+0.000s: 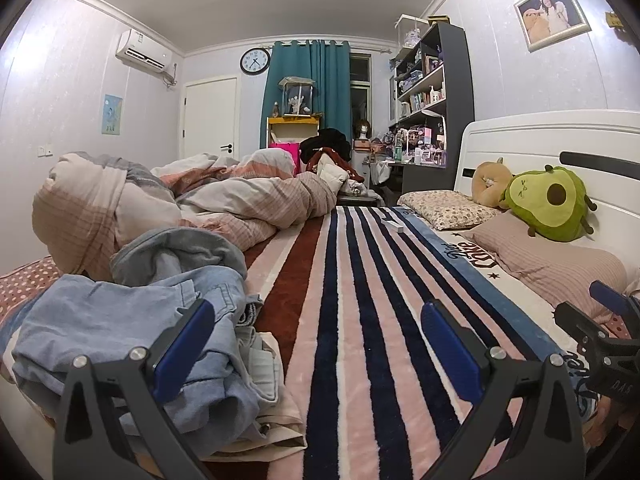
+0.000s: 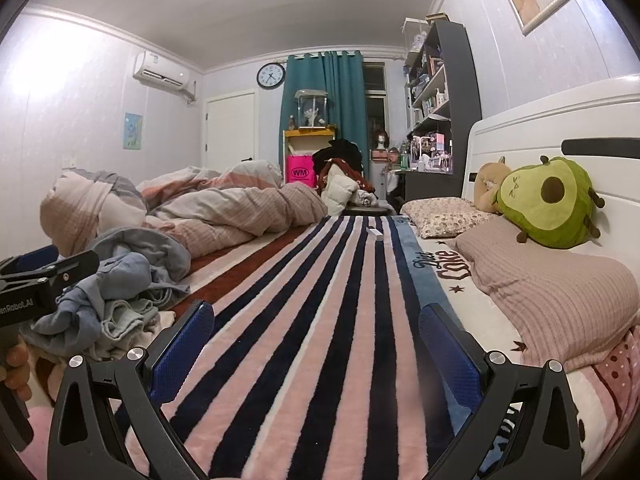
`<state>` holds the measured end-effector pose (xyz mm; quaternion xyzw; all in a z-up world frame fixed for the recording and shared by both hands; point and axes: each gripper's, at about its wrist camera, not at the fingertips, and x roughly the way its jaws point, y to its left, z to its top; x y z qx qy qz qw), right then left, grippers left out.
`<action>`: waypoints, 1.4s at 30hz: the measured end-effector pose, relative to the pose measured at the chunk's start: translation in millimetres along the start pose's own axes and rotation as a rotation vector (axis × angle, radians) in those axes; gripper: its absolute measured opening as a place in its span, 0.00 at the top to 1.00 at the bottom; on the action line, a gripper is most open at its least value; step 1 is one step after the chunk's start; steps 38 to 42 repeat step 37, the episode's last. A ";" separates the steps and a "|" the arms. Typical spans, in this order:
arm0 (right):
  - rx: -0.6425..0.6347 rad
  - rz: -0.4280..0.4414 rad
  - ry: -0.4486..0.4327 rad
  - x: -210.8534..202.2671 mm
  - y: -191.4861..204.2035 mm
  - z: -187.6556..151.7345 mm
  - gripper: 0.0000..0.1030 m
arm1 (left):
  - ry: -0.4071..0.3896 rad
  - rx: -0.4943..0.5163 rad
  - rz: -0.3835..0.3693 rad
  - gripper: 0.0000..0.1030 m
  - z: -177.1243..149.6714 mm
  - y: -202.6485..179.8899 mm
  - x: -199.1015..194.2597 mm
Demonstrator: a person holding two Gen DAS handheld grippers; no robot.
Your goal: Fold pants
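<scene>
The pants (image 1: 132, 320) lie crumpled in a blue denim heap at the near left of the bed, on the striped blanket (image 1: 360, 320) (pale cloth is bunched beneath them). The left gripper (image 1: 316, 344) hovers with fingers apart, its left finger over the heap, gripping nothing. The right gripper (image 2: 316, 344) is likewise spread wide above bare stripes. Farther back sits a rumpled duvet (image 1: 160, 196); pillows (image 2: 540, 288) and an avocado plush (image 2: 552, 200) line the headboard (image 2: 540, 136).
</scene>
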<state>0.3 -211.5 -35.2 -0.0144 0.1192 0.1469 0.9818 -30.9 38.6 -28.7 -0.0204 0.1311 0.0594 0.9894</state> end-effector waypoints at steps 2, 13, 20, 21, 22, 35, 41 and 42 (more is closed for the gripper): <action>0.001 0.000 -0.001 -0.2 0.0 0.0 0.01 | -0.001 -0.001 -0.002 0.01 -0.4 0.1 0.0; 0.004 0.000 0.000 -0.2 -1.2 -0.3 0.01 | -0.001 0.000 -0.001 0.01 -0.4 0.0 -0.2; 0.002 0.000 -0.001 -0.6 -2.3 -0.6 0.01 | -0.004 0.002 0.001 0.01 -1.0 -3.0 0.2; 0.003 0.001 -0.001 -0.2 -2.4 -0.6 0.01 | -0.005 0.002 0.001 0.01 -0.9 -3.9 -0.3; 0.002 0.000 0.000 -0.5 -2.4 -0.8 0.01 | -0.005 0.000 0.000 0.01 -1.1 -4.0 -0.2; 0.007 0.000 0.000 -0.9 -3.5 -1.2 0.01 | -0.003 0.001 -0.002 0.01 -1.3 -4.3 -0.6; 0.007 0.000 -0.001 -0.9 -3.7 -1.3 0.01 | -0.002 0.003 -0.002 0.01 -1.8 -6.0 -1.7; 0.007 0.000 -0.001 -0.9 -3.7 -1.3 0.01 | -0.002 0.003 -0.002 0.01 -1.8 -6.0 -1.7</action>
